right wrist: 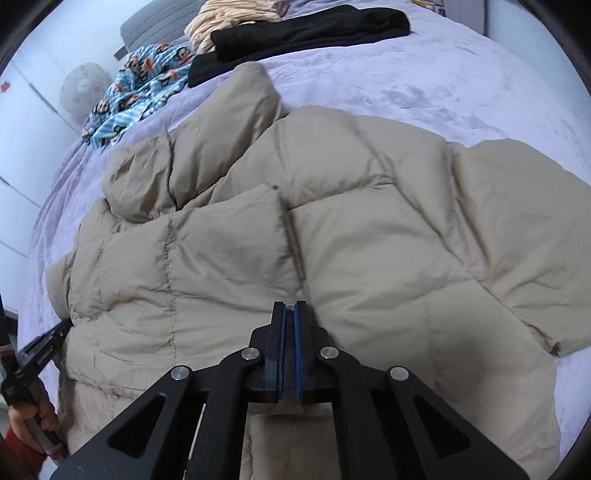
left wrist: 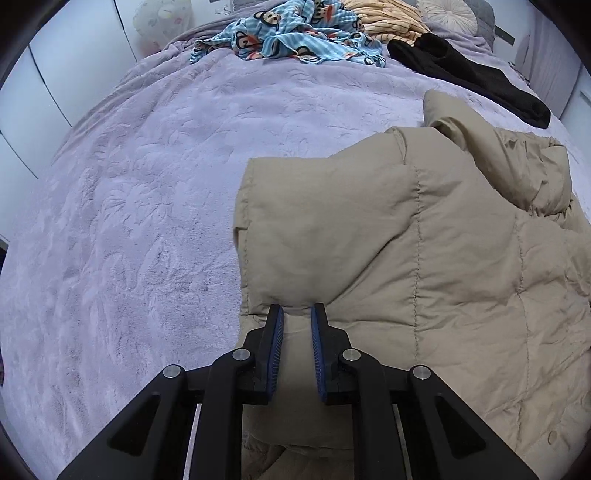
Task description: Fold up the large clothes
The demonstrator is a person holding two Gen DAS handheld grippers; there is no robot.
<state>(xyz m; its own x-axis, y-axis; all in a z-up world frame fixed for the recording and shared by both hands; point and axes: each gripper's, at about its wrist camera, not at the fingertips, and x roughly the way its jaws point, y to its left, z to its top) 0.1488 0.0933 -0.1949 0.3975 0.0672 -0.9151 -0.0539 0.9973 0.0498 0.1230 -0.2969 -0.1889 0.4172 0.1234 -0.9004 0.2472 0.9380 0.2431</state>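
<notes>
A beige puffer jacket [left wrist: 424, 258] lies spread on a lilac bed cover [left wrist: 129, 221]. In the left wrist view its left part is folded over, and my left gripper [left wrist: 297, 312] is shut on the near edge of that flap, the fabric bunching between the blue pads. In the right wrist view the jacket [right wrist: 332, 240] fills the middle, one sleeve reaching out to the right. My right gripper [right wrist: 290, 306] hovers over the jacket's centre seam, jaws shut with no cloth visible between them. The left gripper [right wrist: 55, 332] and the hand [right wrist: 33, 413] holding it show at the left edge.
Toward the head of the bed lie a blue monkey-print cloth [left wrist: 295, 37], a yellow striped cloth [left wrist: 388, 18] and a black garment [left wrist: 472, 77]. A round pillow [left wrist: 447, 13] and a white plush toy [left wrist: 159, 22] sit farther back. White cupboard doors [left wrist: 55, 74] stand left.
</notes>
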